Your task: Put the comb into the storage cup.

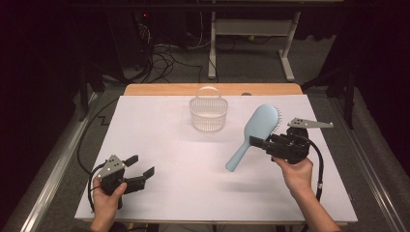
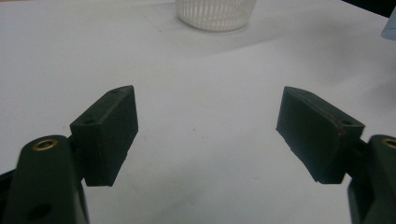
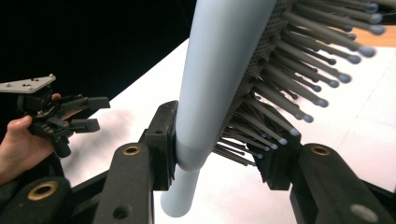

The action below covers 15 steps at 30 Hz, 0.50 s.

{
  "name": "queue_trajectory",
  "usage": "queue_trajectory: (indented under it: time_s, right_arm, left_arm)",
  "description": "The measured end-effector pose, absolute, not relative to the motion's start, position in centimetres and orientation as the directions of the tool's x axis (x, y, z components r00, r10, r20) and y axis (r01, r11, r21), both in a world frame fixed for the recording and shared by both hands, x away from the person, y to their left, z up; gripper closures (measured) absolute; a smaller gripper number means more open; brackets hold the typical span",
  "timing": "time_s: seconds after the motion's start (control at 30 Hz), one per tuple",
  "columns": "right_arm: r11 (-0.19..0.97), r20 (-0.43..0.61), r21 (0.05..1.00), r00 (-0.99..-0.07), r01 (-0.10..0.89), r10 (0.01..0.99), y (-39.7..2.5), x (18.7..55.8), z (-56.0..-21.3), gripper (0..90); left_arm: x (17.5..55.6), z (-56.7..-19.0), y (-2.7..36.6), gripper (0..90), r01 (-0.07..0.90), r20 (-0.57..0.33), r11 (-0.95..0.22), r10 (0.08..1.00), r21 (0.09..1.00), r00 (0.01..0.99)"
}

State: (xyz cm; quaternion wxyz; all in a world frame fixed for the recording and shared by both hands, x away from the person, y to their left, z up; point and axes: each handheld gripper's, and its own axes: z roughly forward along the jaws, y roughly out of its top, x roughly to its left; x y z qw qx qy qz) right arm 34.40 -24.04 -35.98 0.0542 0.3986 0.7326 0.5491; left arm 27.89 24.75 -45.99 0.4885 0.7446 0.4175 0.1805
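Okay, my right gripper (image 1: 258,143) is clamped on the blue hairbrush (image 1: 255,134) at the base of its head, one jaw on the smooth back, the other in the bristles, brush held off the table. White basket (image 1: 208,114) sits ahead and to its left. I'd keep the squeeze steady, swing handle-down over the rim. Left gripper (image 1: 141,166) is wide open, holding nothing.

one hairbrush (image 1: 255,130), one basket (image 1: 208,113), two tongs (image 1: 140,170)
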Motion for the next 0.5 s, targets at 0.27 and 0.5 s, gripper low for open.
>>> queue_trajectory:
  time_s: [0.27, 0.5]
  right_arm:
    - [0.077, 0.348, 0.85, -0.666, 0.521, 0.66, -24.4, 35.1, -35.0, 56.2]
    - [0.086, 0.333, 0.85, -0.657, 0.52, 0.676, -24.3, 35.8, -34.2, 56.2]
  left_arm:
    - [27.8, -46.0, 24.4, 21.0, 0.432, -0.12, -0.186, 0.799, 0.883, 0.589]
    - [27.8, -46.0, 24.4, 21.0, 0.434, -0.122, -0.189, 0.796, 0.881, 0.593]
